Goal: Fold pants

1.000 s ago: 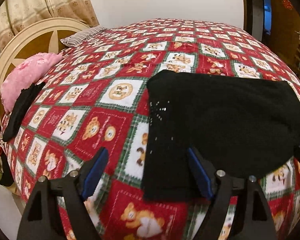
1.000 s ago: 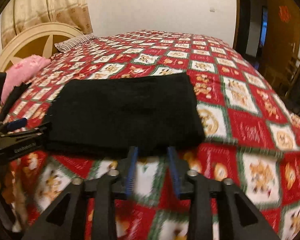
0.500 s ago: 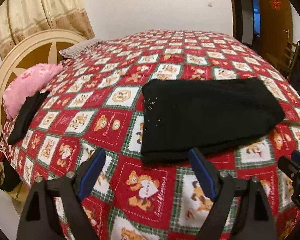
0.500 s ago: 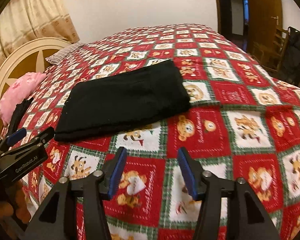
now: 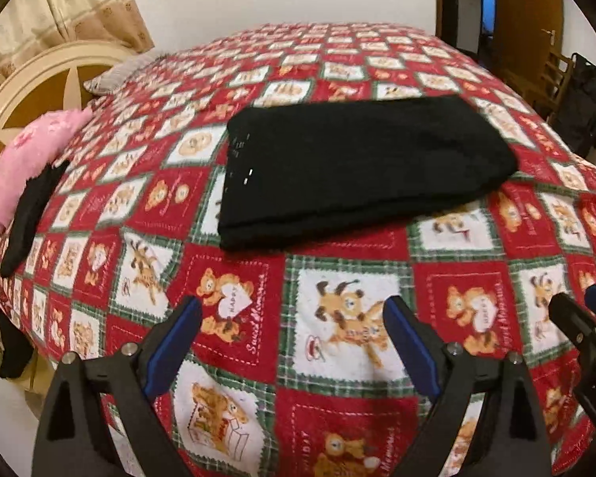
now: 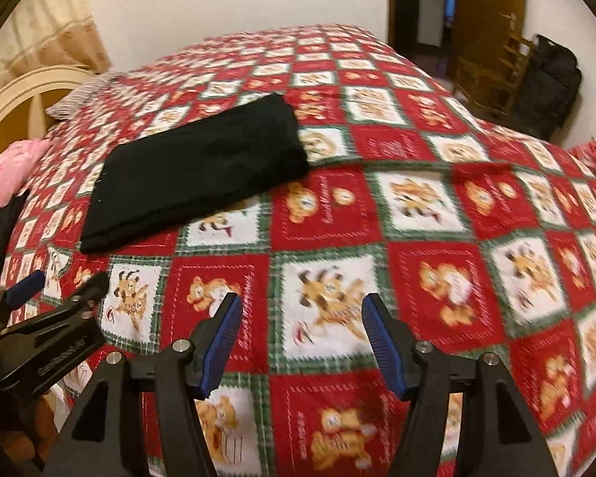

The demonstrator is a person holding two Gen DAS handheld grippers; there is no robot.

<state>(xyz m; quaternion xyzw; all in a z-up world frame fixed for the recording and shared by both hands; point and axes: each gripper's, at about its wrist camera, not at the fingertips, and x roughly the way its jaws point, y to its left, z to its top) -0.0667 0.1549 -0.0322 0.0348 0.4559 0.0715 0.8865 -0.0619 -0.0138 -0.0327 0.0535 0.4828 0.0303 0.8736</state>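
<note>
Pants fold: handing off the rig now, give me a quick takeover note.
Left gripper: jaws opening, nothing between them, above the bedspread.
Right gripper: open, empty, also short of the cloth.
Pants: black, folded into a flat rectangle on the bedspread, beyond both grippers, touched by neither.
Done: the fold looks finished and released.
Left: probably nothing but a check of the edges; the far side of the stack is hard to judge from these views.

One folded black pants [image 5: 357,167], one pink pillow [image 5: 28,159], one striped pillow [image 5: 115,77], two grippers.
</note>
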